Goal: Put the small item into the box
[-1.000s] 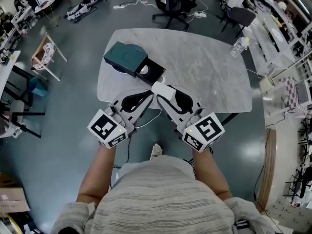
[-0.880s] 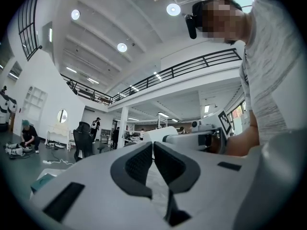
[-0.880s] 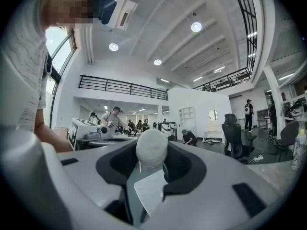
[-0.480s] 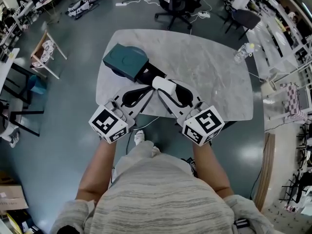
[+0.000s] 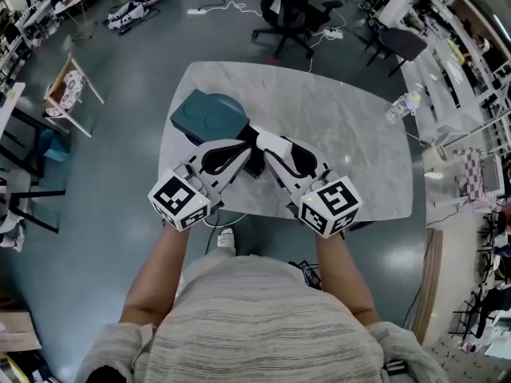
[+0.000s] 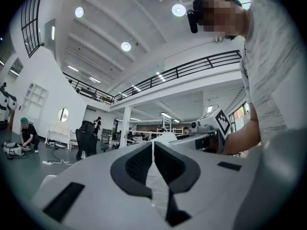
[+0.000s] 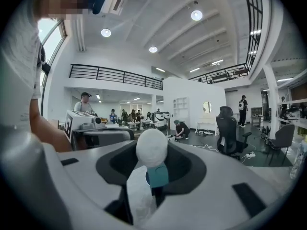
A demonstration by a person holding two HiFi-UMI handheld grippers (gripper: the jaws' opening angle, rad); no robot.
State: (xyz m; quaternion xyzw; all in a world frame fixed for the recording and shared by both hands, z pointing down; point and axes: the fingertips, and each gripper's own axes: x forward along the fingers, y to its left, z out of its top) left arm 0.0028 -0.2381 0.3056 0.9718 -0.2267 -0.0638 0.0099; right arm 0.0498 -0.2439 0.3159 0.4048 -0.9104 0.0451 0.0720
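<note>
A teal box (image 5: 204, 116) lies at the left of the marble table (image 5: 343, 126), its black drawer (image 5: 256, 156) pulled out toward me and mostly hidden under the grippers. My right gripper (image 5: 270, 143) is shut on the small white item (image 5: 272, 142), holding it just above the drawer. In the right gripper view the rounded white item (image 7: 151, 147) sits between the jaw tips, with a bit of the teal box (image 7: 157, 175) below it. My left gripper (image 5: 244, 144) is shut and empty beside it, tips almost touching the right one; its jaws (image 6: 153, 152) meet with nothing between them.
A clear bottle (image 5: 402, 105) lies near the table's right edge. A black office chair (image 5: 289, 5) stands beyond the far edge. A white cable (image 5: 217, 215) hangs off the near edge. The right half of the table holds nothing else.
Both grippers have moved forward and a little left, from the table's near edge to over the box's open drawer. The right one still holds the white item.
</note>
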